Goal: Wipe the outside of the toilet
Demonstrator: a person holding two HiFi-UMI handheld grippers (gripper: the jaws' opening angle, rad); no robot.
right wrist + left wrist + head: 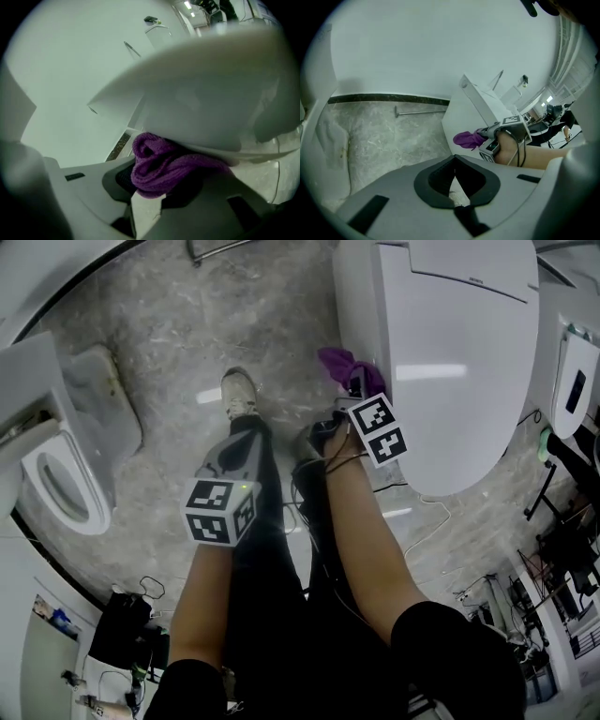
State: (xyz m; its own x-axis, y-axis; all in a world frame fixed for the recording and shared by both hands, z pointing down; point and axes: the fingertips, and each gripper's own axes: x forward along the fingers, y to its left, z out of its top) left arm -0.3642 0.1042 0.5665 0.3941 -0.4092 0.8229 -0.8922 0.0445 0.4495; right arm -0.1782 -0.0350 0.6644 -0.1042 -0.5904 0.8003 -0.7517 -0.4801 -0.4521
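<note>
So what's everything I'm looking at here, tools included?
toilet: one, white, lid down, upper right of the head view
cloth: one, purple, against that toilet's side
second toilet: one, white, bowl uncovered, far left
floor: grey, marbled
metal bar: one, silver, low by the wall
shoe: one, white, on the floor between the toilets
right gripper: grey, shut on the cloth
left gripper: grey, jaws together, empty, over the floor

Bright, even overhead light here; I see glare stripes on the toilet lid and the floor. All 3 views bow at the edges, both gripper views black-cornered. The close purple cloth looks soft.
</note>
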